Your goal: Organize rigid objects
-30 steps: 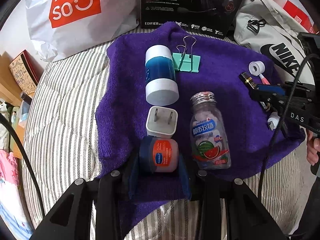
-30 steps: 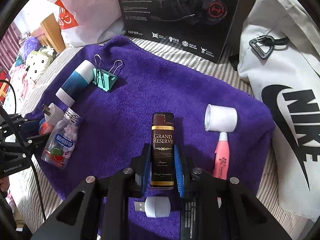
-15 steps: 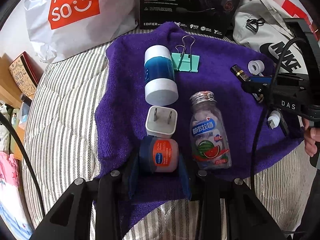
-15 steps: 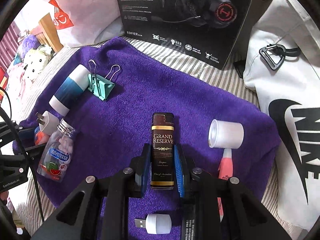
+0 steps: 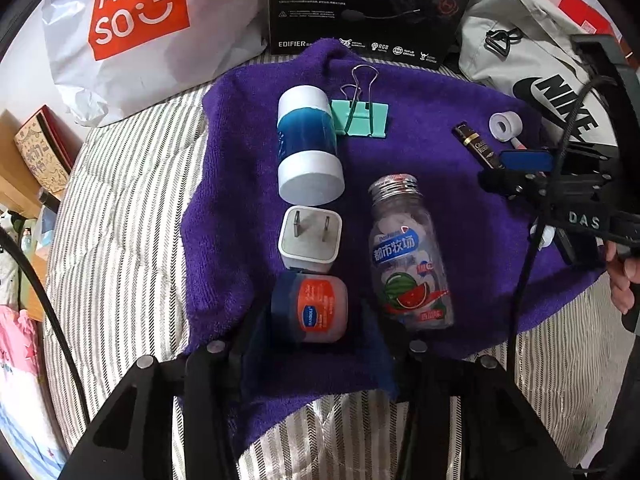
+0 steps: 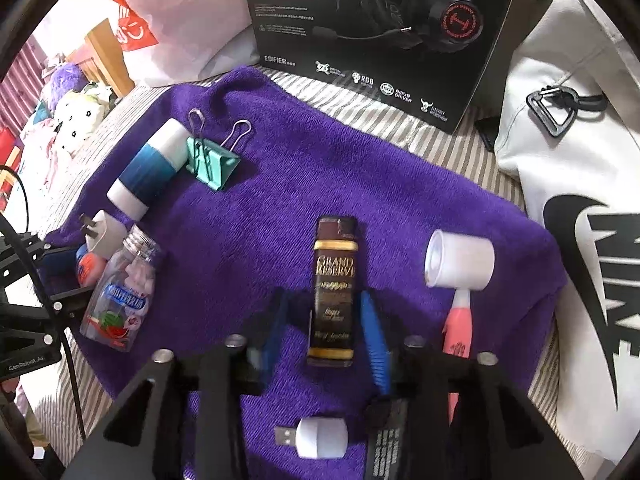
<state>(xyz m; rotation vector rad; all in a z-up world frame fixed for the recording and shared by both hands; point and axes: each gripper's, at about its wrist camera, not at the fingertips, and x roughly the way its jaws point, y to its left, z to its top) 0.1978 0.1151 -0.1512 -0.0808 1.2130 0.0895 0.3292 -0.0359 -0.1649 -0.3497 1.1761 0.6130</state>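
Lying flat on the fuzzy purple towel (image 6: 360, 184), the glossy rectangular lighter (image 6: 333, 292) sits between the released right fingers (image 6: 374, 340); the left fingers (image 5: 380, 344) flank the round jar (image 5: 316, 306), also released.

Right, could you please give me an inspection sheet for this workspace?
Surface: purple towel spread on striped bedding.
Job's things: lighter, jar, plug, candy bottle, tube, binder clip, roller, USB light, all on the towel.
Clutter: shopping bag, headset box, sports bag along the far edge.
Grippers: left gripper open, straddling the jar; right gripper open, straddling the lighter.
Cables: black cable trailing by the right gripper.
Surroundings: soft toys beyond the bed.
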